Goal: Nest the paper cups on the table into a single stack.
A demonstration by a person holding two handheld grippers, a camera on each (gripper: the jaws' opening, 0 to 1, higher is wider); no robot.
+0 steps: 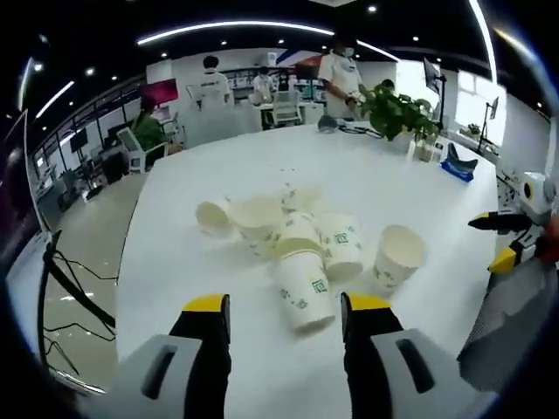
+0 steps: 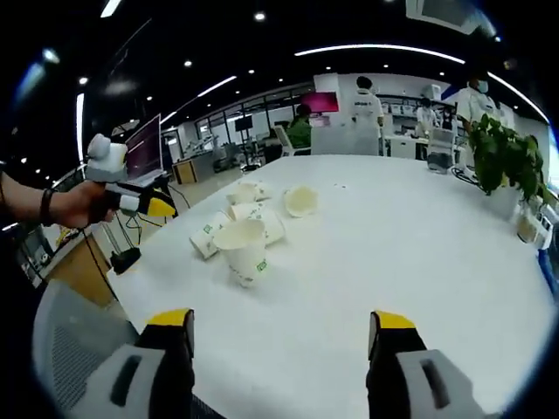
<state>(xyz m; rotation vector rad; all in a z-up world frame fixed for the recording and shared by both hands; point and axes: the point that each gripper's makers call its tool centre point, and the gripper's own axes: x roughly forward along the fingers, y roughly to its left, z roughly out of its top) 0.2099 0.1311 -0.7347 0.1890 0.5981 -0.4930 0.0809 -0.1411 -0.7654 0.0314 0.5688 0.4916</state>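
Several white paper cups with green print lie scattered at the middle of the white table (image 1: 175,262). The nearest cup (image 1: 304,288) lies on its side just beyond my left gripper (image 1: 286,305), which is open and holds nothing. Another cup (image 1: 397,256) stands apart to the right. My right gripper (image 1: 498,240) comes in over the table's right edge, its jaws apart. In the right gripper view, my right gripper (image 2: 281,319) is open above bare table, short of an upright cup (image 2: 244,249) and the cup cluster (image 2: 244,212). The left gripper (image 2: 140,199) is hand-held at left.
A potted plant (image 1: 397,109) and small items stand at the table's far end. People and chairs are behind it. Cables (image 1: 74,288) trail on the floor beside the table. A grey mesh chair back (image 2: 74,349) is near the table edge.
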